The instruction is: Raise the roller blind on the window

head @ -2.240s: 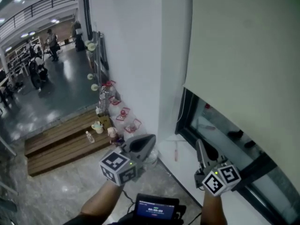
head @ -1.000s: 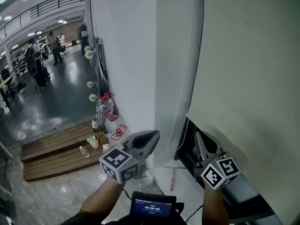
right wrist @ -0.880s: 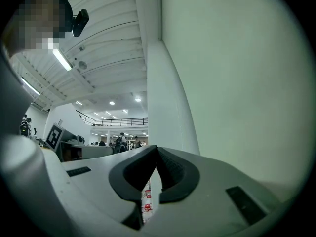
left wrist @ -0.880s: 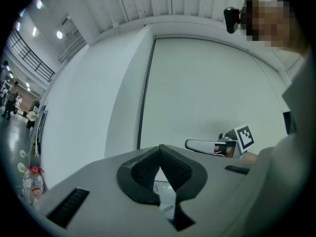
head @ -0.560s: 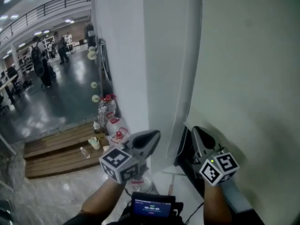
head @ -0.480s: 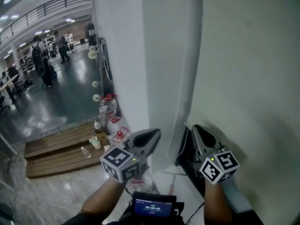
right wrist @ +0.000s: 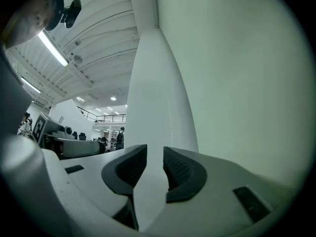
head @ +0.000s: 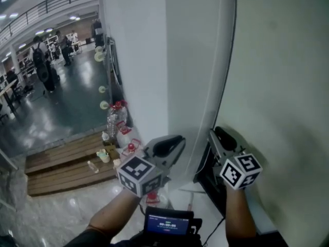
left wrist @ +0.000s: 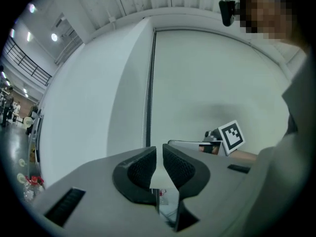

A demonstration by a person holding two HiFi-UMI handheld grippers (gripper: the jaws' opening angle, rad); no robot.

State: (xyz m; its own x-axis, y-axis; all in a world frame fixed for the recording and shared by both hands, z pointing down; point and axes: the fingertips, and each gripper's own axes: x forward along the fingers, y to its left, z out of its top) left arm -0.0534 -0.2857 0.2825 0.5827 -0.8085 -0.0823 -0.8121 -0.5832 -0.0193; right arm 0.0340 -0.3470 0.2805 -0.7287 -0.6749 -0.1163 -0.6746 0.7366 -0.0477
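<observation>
The cream roller blind fills the right of the head view and hangs low over the dark window frame. A thin cord hangs beside that frame. My left gripper points at the white wall pillar left of the blind. Its jaws have just been opening and show a narrow gap with nothing between them. My right gripper sits at the blind's lower left corner. Its jaws have also just been opening and stand wider apart, empty, facing the pillar and blind.
Left of the pillar, wooden steps carry bottles and plastic jugs. People stand in the hall beyond. A small screen device hangs at the person's chest. The right gripper's marker cube shows in the left gripper view.
Both grippers have moved closer to the wall and the blind, and their jaws have parted. Less of the dark window shows below the blind than before.
</observation>
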